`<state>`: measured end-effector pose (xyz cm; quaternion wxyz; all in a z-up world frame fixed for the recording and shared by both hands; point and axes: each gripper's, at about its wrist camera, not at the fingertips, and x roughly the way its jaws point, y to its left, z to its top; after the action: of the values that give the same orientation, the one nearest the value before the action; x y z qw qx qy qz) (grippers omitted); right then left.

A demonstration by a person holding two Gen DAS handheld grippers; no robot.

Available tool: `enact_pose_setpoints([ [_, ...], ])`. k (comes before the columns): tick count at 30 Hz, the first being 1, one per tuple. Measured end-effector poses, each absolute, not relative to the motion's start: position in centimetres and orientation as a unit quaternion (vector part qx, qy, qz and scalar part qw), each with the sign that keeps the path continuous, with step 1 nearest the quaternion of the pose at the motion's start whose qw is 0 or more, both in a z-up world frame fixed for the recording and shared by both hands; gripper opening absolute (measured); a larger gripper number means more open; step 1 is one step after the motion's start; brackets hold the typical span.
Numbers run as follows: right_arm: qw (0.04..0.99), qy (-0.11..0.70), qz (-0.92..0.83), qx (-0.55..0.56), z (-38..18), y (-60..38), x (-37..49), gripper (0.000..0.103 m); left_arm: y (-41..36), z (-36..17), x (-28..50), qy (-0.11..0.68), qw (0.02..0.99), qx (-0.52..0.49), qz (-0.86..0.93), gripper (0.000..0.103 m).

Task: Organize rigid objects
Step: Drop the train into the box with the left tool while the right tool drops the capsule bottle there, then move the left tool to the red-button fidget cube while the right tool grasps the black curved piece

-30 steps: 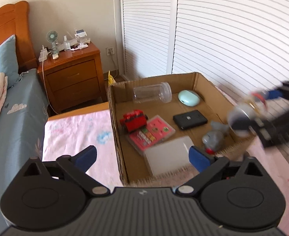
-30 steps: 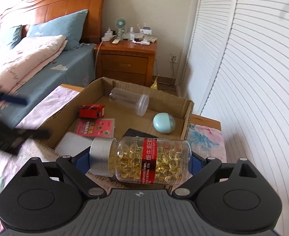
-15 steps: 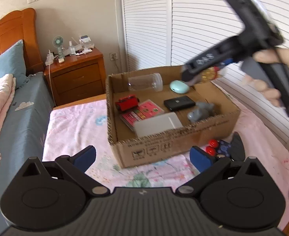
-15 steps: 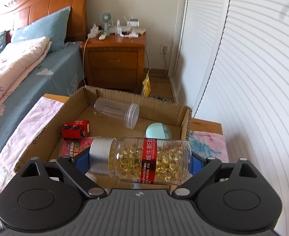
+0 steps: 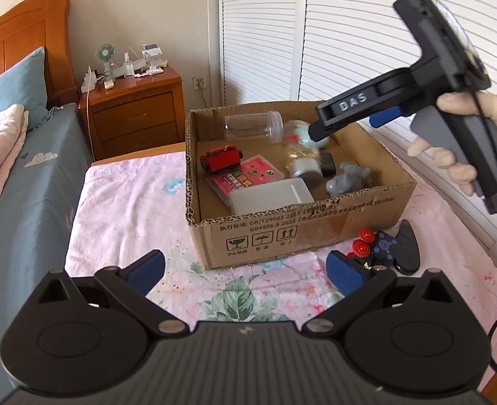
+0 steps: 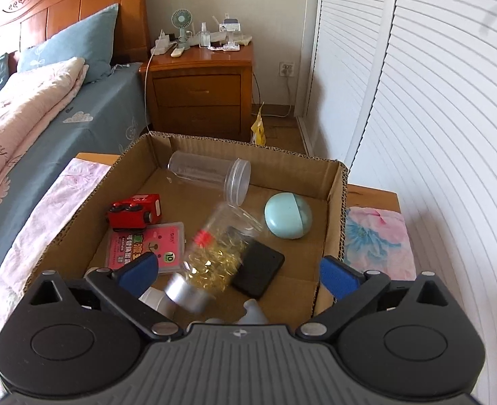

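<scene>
Right wrist view: the pill bottle (image 6: 214,256) full of yellow pills is inside the cardboard box (image 6: 336,202), near the middle. It looks blurry, so I cannot tell if it rests on the bottom. Its long side runs from the silver cap at 7 o'clock up to 1 o'clock. It partly covers a flat black case (image 6: 262,270). The right gripper (image 6: 238,273) hangs above it, spread wide and holding nothing.

I think the bottle is done. One toy with red knobs (image 5: 380,248) is not in the box. It lies on the pink cloth (image 5: 123,209), just outside the front wall. In the left wrist view it is at 3 o'clock from the left gripper (image 5: 245,270), just beside the right finger. That gripper is spread wide too, and empty. The left hand is much nearer, so it should likely turn right and pick up the toy.
</scene>
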<state>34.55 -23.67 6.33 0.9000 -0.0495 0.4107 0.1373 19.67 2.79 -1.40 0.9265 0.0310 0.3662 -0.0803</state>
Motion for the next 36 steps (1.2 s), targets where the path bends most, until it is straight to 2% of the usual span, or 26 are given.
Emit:
enact_pose_setpoints([
  [18,0.902,0.39,0.176,-0.049,5.9,-27.5,26.7,0.103,2.0,-1.0,18.8,0.372,0.924,0.031,-0.082,0.101],
  [36,0.864,0.445,0.204,-0.116,-2.8,-30.2,21.3,0.103,-0.1,-1.0,18.3,0.389,0.916,0.05,-0.085,0.101],
])
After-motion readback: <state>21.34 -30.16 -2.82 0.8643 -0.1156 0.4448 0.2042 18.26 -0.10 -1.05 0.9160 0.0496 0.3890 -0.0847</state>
